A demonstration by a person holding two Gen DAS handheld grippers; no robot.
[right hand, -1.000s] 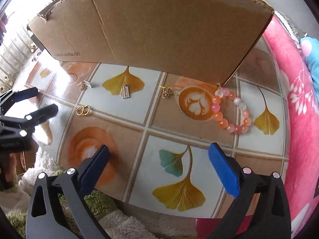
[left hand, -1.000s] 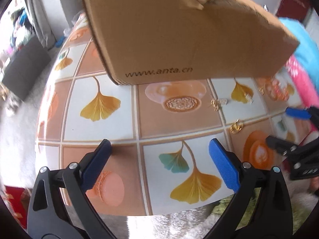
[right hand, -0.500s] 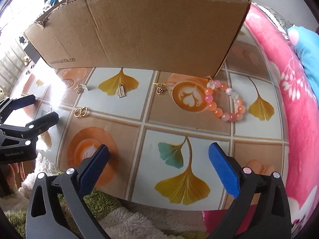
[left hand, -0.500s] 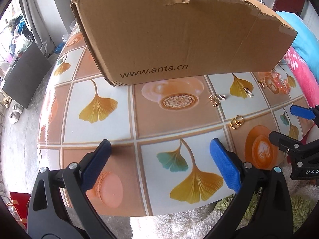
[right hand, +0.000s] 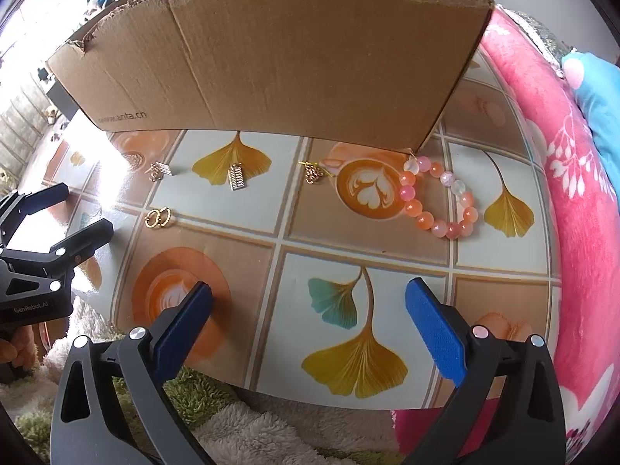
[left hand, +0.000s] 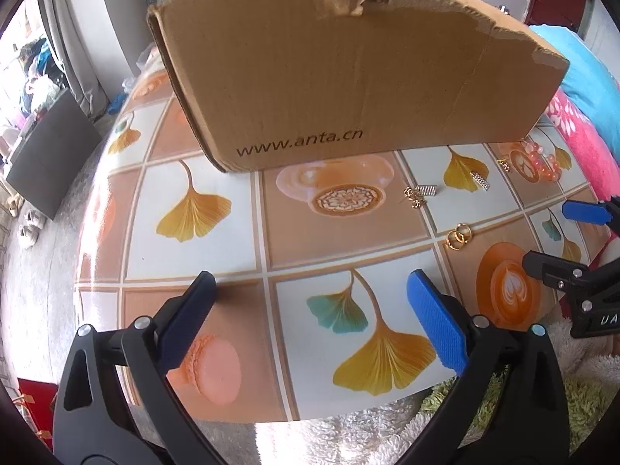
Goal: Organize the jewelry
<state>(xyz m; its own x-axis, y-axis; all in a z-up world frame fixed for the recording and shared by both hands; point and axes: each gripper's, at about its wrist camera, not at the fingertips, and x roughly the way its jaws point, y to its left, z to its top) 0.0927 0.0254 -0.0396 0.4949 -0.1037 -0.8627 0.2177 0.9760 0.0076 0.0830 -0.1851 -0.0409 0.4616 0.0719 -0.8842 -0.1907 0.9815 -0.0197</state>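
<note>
Tabletop (right hand: 348,255): bead bracelet (right hand: 438,201) beyond wide-open right jaws.

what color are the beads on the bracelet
Mostly orange-pink, with a few pale, whitish beads on the bracelet. Best seen in the right wrist view.

Black gripper (left hand: 310,310) frames; blue ribbed pads (right hand: 434,333); silver screws; "GenRobot.AI" marking.

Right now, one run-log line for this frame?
left gripper: open, empty | right gripper: open, empty | bead bracelet, gold rings: on table | box: behind
</note>
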